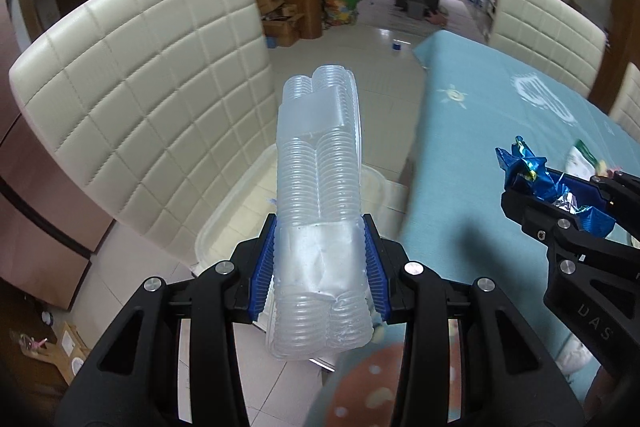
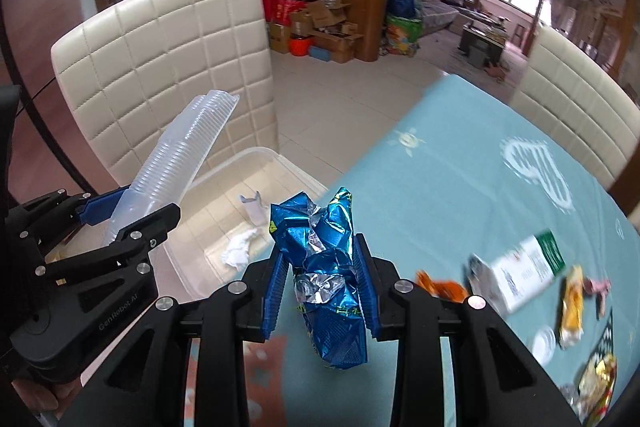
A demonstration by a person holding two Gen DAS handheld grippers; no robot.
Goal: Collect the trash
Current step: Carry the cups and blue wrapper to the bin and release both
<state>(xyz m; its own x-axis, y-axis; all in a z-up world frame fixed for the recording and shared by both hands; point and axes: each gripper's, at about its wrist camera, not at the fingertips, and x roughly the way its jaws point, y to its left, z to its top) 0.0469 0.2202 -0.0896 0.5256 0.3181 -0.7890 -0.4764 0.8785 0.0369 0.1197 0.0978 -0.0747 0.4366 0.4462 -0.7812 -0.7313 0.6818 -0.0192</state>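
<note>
The left gripper (image 1: 320, 259) has its jaws clamped on a clear ribbed plastic container (image 1: 320, 195), a flattened twin-lobed piece w/ a thin rim, taken near its lower third so most of it sticks out ahead, over the gap btwn the white quilted chair (image 1: 152, 75) and the surface edge. The right gripper (image 2: 322, 287) has its jaws squeezed on a crumpled blue foil wrapper (image 2: 324, 267), held about mid-body, ends poking out above and below. Both loads hang in the air near a translucent bin (image 2: 280, 163) that sits beside the surface w/ a tissue wad (image 2: 238, 251) and a small paper scrap (image 2: 252, 205) already in it. Judging by looks, the container is light, thin and springy; it will likely flex or crack if pinched hard, and its smooth walls could slip, so the ribbed band where the pads sit now seems the sensible hold. The wrapper is near weightless, soft and crinkly, no stiffness, so it should compress and stay put, though it may cling to the pads on release. More trash waits on the teal surface (image 2: 460, 179): a white-green carton (image 2: 524, 271), an orange wrapper (image 2: 440, 285), a yellow packet (image 2: 570, 307), all blurred.
</note>
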